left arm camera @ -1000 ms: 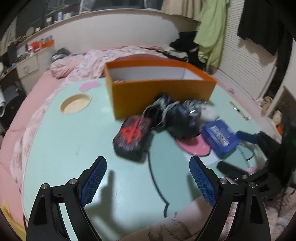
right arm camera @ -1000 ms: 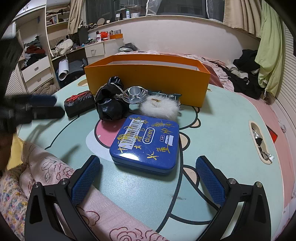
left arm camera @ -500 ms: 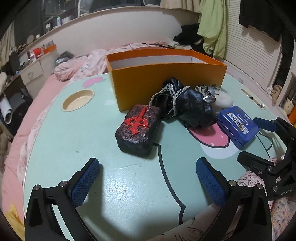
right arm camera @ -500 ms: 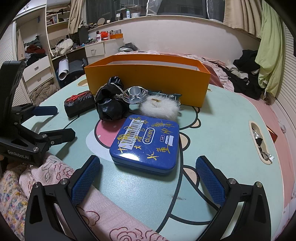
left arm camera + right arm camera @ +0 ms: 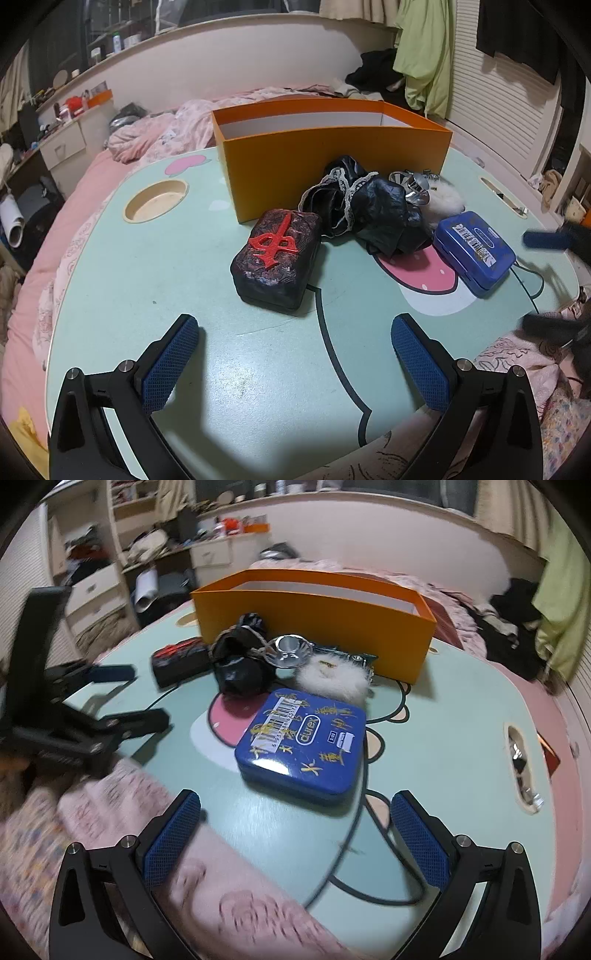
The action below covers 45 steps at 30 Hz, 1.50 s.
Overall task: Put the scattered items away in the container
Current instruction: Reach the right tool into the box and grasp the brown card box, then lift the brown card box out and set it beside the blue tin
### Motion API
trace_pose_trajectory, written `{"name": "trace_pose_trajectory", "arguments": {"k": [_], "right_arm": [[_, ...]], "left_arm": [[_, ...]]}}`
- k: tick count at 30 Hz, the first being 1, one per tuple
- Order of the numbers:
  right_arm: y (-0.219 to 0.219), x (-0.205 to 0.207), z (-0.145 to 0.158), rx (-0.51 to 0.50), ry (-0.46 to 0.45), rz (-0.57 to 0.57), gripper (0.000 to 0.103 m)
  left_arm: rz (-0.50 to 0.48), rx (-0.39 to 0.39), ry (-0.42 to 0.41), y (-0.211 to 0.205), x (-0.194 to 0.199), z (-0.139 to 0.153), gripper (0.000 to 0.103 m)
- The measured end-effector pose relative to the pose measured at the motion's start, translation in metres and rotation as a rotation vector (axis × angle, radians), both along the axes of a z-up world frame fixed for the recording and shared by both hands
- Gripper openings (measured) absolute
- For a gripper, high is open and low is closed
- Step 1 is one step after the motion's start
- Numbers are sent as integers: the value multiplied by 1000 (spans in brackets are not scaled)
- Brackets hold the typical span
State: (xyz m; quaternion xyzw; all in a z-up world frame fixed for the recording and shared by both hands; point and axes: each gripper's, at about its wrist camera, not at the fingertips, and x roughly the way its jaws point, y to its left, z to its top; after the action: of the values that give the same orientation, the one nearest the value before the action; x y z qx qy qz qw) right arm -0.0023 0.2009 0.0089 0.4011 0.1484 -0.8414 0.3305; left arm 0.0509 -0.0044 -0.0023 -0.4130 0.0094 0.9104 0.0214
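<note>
My left gripper had just spread wide, with only the mint-green cartoon tabletop between its pads. My right gripper stood spread and empty too. The dark red-marked block and blue rectangular tin lay before the open orange cardboard box.

The worktop is pale mint green with a cartoon drawn in black outlines and pink and white patches, and the container on it is orange outside and white inside. A dark mottled block bears a red raised character; beside it lies crumpled black fabric edged with white lace, then a white fluffy piece. The tin is royal blue with yellow scribbled characters and a white barcode label.
</note>
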Motion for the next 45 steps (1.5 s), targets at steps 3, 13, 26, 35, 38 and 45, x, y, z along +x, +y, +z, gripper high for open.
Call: {"name": "trace_pose_trajectory", "arguments": {"k": [3,13,26,35,38,45], "right_arm": [[4,-9,32,-79,-17,11,103],[-124,-121,97,-46,-181,35,87],[-227,-204,3,269,-359,19,51],[-217,-198,6,251,-267,-32,44],[-197,-187,41,147,-181,-48,44],[-107,-128,111,-32,-25,-80,44]], "left_arm": [[0,0,1,1,0,0,103],[0,0,1,0,0,0,103],[-4,5,7,1,0,0,103],[-4,6,7,2,1,2,103],[-4,6,7,2,1,2,103],[-4,7,8,2,1,2,103]]}}
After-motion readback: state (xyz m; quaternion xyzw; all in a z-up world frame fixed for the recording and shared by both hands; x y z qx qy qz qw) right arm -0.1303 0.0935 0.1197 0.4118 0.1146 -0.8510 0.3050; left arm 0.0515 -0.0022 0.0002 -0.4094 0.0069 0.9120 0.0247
